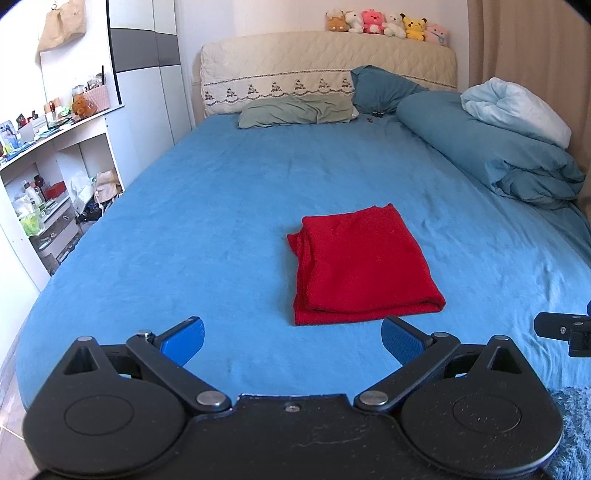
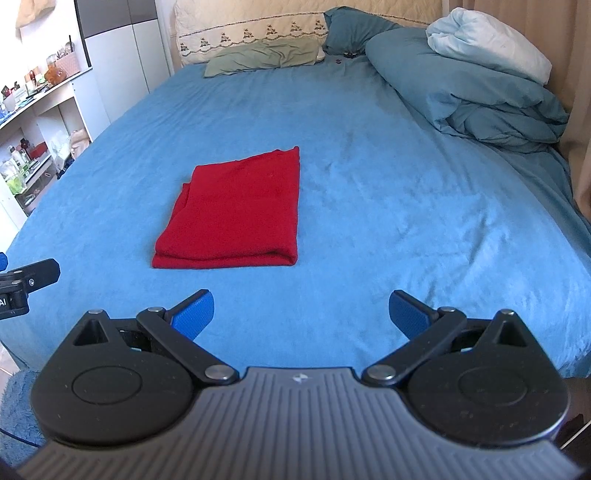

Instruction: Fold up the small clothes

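Your left gripper (image 1: 291,341) sits low over the near edge of the bed (image 1: 207,206), jaws spread wide apart, nothing between them; your right gripper (image 2: 301,314) is the same, jaws wide apart and holding nothing; both are clear of the cloth. The red garment (image 1: 360,264) lies folded into a flat rectangle on the blue sheet, roughly mid-bed, ahead of both grippers; in the left wrist view it sits ahead and slightly right of centre, its near edge just beyond the right blue pad (image 1: 402,338); in the right wrist view it (image 2: 236,208) sits ahead and left of centre, apart from the pads. Folded layers show along the near edge, and loose layered edges bunch at the garment's left side. Each camera catches a bit of the other gripper at the frame edge: the right one at the right of the left view (image 1: 565,330), the left one at the left of the right view (image 2: 26,282). At the head of the bed: a green pillow (image 1: 295,110), a dark blue pillow (image 1: 384,86), a quilted cream headboard (image 1: 328,62) with a row of plush toys (image 1: 388,24) on top; a bundled blue duvet (image 1: 491,147) with a pale blue-white blanket (image 1: 517,107) on it lies along the right side; a cluttered white shelf unit (image 1: 55,170) stands left of the bed.
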`<state>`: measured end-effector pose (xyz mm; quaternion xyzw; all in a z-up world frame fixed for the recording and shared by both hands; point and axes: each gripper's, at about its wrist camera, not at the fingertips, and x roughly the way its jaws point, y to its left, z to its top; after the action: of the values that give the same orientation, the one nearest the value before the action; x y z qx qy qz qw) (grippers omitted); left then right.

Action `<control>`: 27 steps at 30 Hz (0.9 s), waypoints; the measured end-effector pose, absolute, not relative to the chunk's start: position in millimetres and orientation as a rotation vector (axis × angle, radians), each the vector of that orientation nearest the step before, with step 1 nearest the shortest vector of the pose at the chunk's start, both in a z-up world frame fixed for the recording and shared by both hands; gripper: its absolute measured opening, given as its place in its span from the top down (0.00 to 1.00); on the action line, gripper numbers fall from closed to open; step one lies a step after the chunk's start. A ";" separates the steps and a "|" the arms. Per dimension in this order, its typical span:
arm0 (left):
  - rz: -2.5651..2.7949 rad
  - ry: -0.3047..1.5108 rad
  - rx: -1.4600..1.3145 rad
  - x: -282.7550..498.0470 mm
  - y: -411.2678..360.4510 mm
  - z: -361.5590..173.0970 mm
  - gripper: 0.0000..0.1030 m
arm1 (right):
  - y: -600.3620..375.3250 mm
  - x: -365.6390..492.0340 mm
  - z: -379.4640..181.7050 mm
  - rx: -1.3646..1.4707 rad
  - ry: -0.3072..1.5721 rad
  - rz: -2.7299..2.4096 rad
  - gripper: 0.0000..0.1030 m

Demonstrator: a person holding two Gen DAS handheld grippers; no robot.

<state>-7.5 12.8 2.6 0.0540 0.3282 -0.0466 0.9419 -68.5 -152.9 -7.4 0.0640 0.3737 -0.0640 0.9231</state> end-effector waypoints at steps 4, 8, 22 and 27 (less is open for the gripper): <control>-0.095 0.670 0.110 -7.5 12.5 2.5 0.00 | -151.1 -68.1 -6.9 0.131 0.768 -0.131 0.00; -0.095 0.669 0.113 -7.6 12.8 2.7 0.00 | -150.3 -67.8 -6.9 0.131 0.768 -0.131 0.00; -0.096 0.663 0.120 -8.1 15.1 3.1 0.00 | -151.8 -64.7 -8.8 0.120 0.775 -0.129 0.00; -0.094 0.661 0.122 -7.8 14.2 3.1 0.00 | -152.8 -64.4 -9.4 0.120 0.777 -0.128 0.00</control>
<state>-7.8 14.2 3.1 0.0597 0.3243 -0.0459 0.9430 -64.4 -152.8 -9.4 0.0583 0.3781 -0.0623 0.9218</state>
